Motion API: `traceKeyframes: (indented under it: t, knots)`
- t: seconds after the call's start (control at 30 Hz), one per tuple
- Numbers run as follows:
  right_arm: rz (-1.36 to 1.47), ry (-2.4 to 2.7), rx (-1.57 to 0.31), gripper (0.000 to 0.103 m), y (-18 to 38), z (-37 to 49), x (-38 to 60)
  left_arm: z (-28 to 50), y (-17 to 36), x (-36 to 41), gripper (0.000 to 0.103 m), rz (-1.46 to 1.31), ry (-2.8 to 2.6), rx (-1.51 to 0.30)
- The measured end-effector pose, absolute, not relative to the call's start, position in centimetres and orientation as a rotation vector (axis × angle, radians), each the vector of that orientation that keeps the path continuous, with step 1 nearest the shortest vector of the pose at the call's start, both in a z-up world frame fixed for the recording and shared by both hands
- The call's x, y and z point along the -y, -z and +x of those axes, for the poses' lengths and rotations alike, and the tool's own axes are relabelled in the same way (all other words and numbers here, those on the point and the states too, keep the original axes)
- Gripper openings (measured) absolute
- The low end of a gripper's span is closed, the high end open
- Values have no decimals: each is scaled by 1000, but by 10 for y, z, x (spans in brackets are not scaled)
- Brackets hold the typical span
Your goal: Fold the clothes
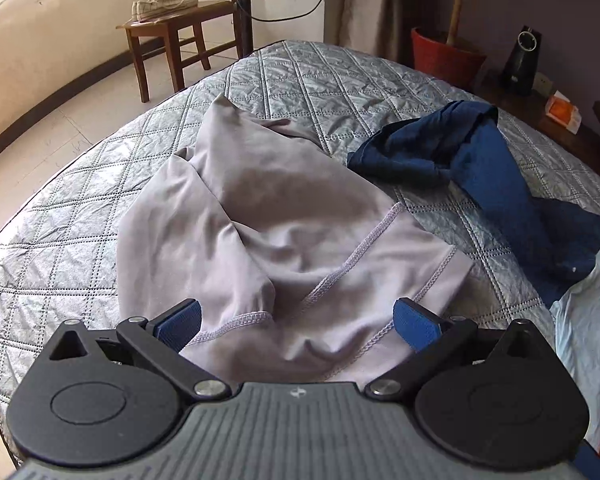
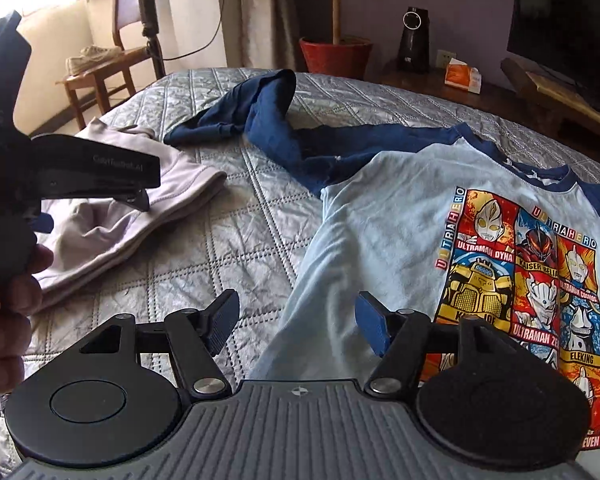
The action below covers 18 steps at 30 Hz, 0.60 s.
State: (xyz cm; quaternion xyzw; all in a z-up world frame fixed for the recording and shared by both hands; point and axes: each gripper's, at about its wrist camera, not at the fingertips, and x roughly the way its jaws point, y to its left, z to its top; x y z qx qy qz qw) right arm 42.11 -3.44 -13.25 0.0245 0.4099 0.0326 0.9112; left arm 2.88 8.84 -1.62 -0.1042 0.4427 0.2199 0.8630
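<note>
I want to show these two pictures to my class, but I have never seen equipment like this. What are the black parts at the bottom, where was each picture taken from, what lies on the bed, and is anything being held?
No robot here: a person holds a hand-held gripper in each hand, each carrying a camera that looks along its two blue-padded fingers. One picture looks from the left gripper, the other from the right gripper. On the quilted bed lie a pale lilac garment, a crumpled navy garment, and a light blue T-shirt with a cartoon print. Both grippers stand open above cloth; neither holds anything.
</note>
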Motion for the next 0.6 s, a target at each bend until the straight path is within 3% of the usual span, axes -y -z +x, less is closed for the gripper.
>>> traceKeyframes:
  t: [0.03, 0.07, 0.13, 0.47, 0.6]
  knots:
    - [49, -55, -844, 35, 137, 418, 35, 29, 16, -88, 102, -219, -461, -928]
    - [41, -44, -831, 29, 136, 417, 37, 29, 16, -88, 102, -219, -460, -928]
    - [93, -40, -813, 5, 132, 419, 43, 30, 16, -88, 102, -214, -463, -924]
    - [117, -192, -786, 4, 133, 434, -14, 29, 11, -93, 102, -197, -498, -883]
    - [-10, 4, -771, 17, 129, 407, 6, 30, 11, -92, 102, -203, -485, -885]
